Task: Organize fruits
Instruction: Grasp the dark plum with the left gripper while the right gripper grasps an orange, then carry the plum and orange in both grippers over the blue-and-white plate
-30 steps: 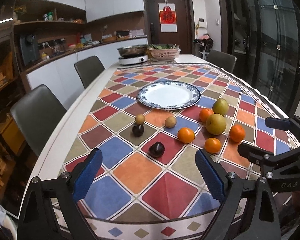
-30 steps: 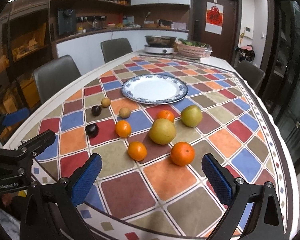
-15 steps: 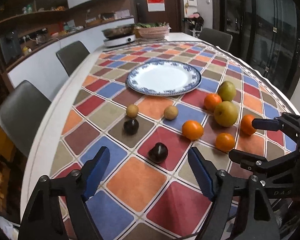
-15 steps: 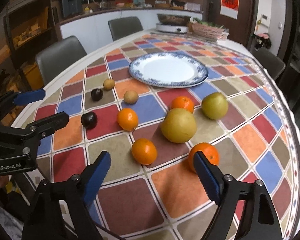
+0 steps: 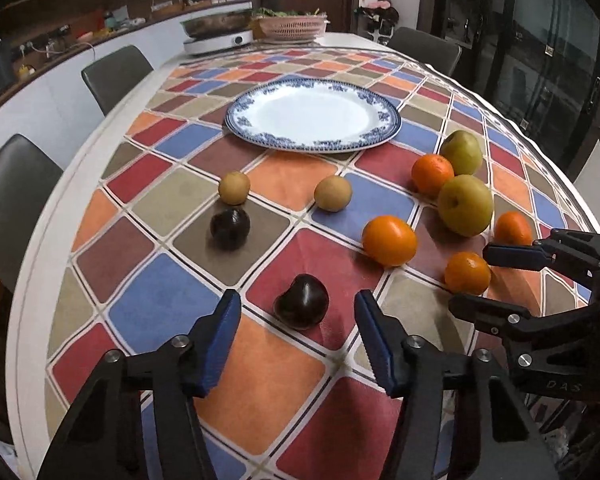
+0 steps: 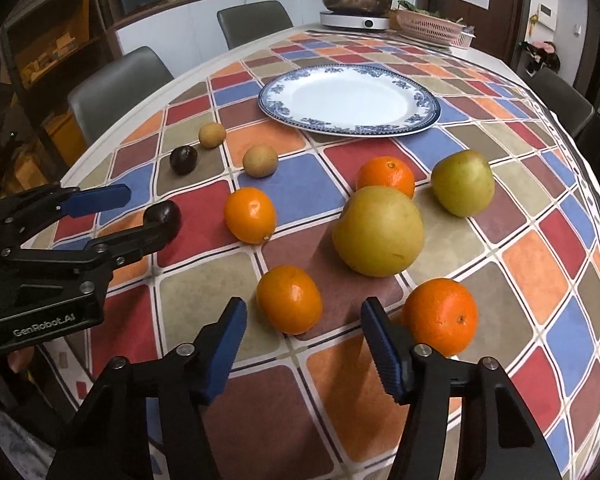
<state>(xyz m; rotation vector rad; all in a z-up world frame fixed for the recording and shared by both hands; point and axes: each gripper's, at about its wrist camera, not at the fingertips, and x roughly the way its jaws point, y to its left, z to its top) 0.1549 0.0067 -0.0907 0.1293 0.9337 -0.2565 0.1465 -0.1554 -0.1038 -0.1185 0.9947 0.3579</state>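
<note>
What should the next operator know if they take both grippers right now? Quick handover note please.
Left gripper: open, jaws just been closing, near dark plum ahead between the fingers, not touched.
Right gripper: open, also just been closing, lined up on the nearest orange, no contact.
Plate: holds nothing.
On the tablecloth: four oranges, two big green-yellow fruits, two small brown ones, two dark plums.
Done: nothing placed.
Left: all ten fruits, presumably onto the plate.
</note>
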